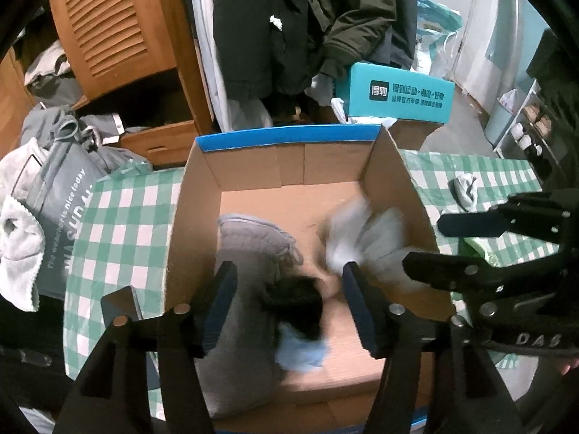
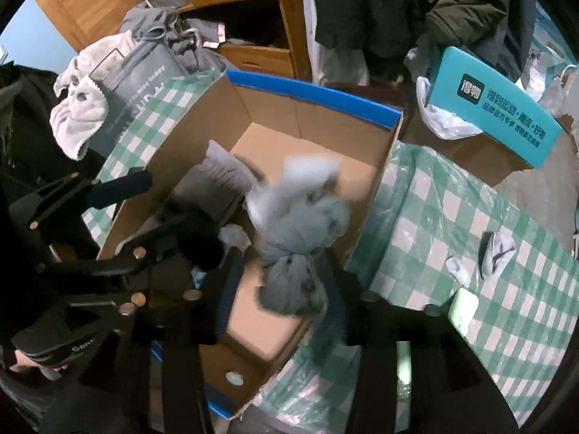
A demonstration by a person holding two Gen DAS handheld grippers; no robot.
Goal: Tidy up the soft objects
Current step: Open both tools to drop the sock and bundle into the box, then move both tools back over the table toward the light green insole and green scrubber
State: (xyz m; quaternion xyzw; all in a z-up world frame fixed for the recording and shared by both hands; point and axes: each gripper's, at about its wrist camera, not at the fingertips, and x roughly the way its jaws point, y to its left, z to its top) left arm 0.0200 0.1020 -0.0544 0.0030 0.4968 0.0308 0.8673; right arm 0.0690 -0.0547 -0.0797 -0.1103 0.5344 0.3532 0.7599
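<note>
both wrist views look steeply down, close over the shared cardboard box (image 1: 202,181) (image 2: 173,152).

Green-white checked cloth (image 1: 119,217) covers tabletop. Teal box with printed characters (image 1: 398,96) sits behind it, white plastic bag (image 2: 445,119) beside that. Wooden louvered cabinet (image 1: 108,25) at back left, dark coats (image 1: 300,18) hanging in middle. Grey tote bag with lettering (image 1: 61,213) on left.

Both grippers point steeply down, side by side. Left gripper (image 1: 289,300) has its jaws apart, nothing pinched. Right gripper (image 2: 282,296) is spread too, pads not pressing.
</note>
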